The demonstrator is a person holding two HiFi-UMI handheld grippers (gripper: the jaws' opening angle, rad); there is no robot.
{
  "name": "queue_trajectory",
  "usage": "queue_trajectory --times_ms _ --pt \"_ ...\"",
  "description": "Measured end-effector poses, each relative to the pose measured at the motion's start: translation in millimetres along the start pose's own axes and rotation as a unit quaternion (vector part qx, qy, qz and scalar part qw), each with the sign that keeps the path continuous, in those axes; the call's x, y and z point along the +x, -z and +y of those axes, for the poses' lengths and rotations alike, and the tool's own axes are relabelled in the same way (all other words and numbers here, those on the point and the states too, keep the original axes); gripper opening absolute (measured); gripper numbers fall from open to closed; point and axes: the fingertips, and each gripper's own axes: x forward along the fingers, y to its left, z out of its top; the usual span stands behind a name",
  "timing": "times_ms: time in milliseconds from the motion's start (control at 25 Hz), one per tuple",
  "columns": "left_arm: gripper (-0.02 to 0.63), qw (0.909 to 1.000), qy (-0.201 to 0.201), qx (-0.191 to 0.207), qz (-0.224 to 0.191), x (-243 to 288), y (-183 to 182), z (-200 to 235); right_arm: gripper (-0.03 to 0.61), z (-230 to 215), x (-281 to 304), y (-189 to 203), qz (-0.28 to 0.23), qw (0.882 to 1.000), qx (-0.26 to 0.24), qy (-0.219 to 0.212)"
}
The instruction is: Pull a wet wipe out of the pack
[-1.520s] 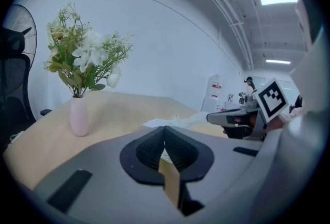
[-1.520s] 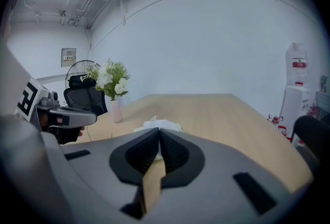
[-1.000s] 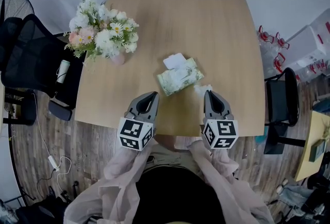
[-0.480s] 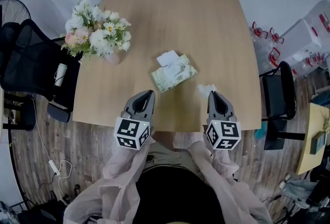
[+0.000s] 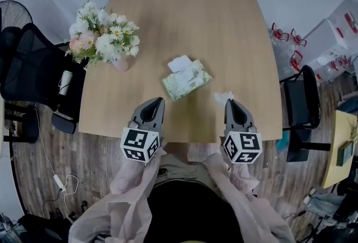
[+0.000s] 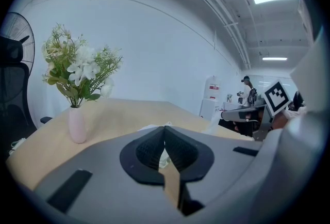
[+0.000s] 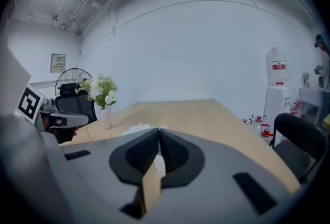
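The green-patterned wet wipe pack [image 5: 190, 80] lies mid-table with a white flap or sheet [image 5: 180, 62] standing at its far end. My right gripper [image 5: 231, 102] is to the right of the pack and nearer me, shut on a crumpled white wet wipe [image 5: 223, 96] that sticks out past its tip, clear of the pack. In the right gripper view the wet wipe [image 7: 160, 165] shows white between the closed pads. My left gripper [image 5: 158, 101] hovers just short of the pack, shut and holding nothing. The left gripper [image 6: 164, 129] has its jaws meeting at the tip.
A pink vase of white flowers [image 5: 104, 39] stands near the wooden table's [image 5: 224, 23] left edge. Black chairs sit at the left [image 5: 33, 68] and right [image 5: 305, 104]. Water bottles [image 5: 291, 51] stand on the floor at the right.
My right gripper has moved to the right, away from the pack, carrying the white wipe with it. The left gripper has stayed in place.
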Motion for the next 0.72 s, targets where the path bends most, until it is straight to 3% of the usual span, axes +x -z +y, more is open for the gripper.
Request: queue_trajectory --times_ms 720 --pt "0.012 0.9999 0.012 0.004 0.006 9.7 2.6 2.2 0.008 6.3 10.1 3.7 0.007 1.0 -0.003 -0.006"
